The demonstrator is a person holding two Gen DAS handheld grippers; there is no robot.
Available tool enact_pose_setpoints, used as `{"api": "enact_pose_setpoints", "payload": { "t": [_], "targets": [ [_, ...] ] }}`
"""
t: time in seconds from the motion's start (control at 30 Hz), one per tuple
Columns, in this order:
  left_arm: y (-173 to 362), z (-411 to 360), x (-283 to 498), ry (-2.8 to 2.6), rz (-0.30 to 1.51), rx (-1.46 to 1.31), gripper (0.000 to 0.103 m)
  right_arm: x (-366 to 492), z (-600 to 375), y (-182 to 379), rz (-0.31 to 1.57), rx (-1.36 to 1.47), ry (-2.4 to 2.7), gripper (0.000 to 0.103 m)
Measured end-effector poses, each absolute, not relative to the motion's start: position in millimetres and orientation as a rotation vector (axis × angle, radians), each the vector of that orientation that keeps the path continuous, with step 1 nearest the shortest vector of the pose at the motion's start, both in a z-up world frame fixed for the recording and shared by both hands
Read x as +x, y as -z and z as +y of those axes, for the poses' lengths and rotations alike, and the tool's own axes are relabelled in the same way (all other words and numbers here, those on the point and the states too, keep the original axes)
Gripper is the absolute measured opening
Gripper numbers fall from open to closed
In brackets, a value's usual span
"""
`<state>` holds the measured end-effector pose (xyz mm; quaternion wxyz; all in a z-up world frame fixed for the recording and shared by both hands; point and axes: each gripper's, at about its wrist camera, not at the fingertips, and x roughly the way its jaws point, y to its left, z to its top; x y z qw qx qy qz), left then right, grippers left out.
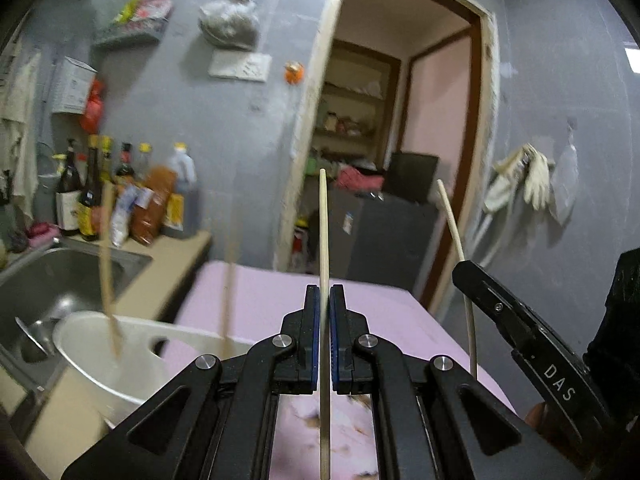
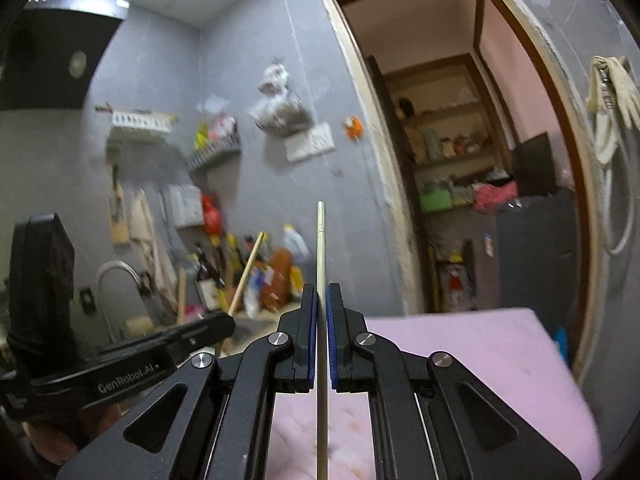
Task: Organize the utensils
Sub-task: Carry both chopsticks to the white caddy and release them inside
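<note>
My left gripper (image 1: 325, 292) is shut on a pale wooden chopstick (image 1: 324, 232) that stands upright between its blue pads. My right gripper (image 2: 321, 292) is shut on a second pale chopstick (image 2: 321, 240), also upright; it shows at the right of the left wrist view (image 1: 454, 224), with the right gripper's finger (image 1: 500, 300) beside it. A white holder cup (image 1: 120, 360) sits low on the left with two blurred chopsticks (image 1: 107, 280) standing in it. The left gripper's body (image 2: 132, 352) shows at the left of the right wrist view.
A pink-covered table (image 1: 260, 300) lies below both grippers. A steel sink (image 1: 60, 280) and counter with bottles (image 1: 92, 192) are on the left. A grey wall and an open doorway (image 1: 400, 140) to a storeroom stand ahead.
</note>
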<state>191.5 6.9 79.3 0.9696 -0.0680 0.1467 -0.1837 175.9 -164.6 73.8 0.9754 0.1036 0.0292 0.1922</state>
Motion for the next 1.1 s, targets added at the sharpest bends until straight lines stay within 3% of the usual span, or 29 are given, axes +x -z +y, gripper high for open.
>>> {"api": "enact_pose_setpoints", "payload": {
  "t": [0.3,0.53,1.1],
  "targets": [
    [-111.7,92.5,208.3,0.245,0.179,-0.219,0.003,213.9,-111.2,-106.7,-0.072,0.350,-0.546,0.003],
    [-106.0,149.5,229.5,0.125,0.128,-0.329,0.002,234.4,-90.9,-105.6,-0.137,0.388,-0.533,0.003],
    [-51.6,134.0,224.1,-0.012,0.151,-0.259,0.003,241.3,-55.4,-58.0,-0.088,0.237,-0.499,0.003]
  ]
}}
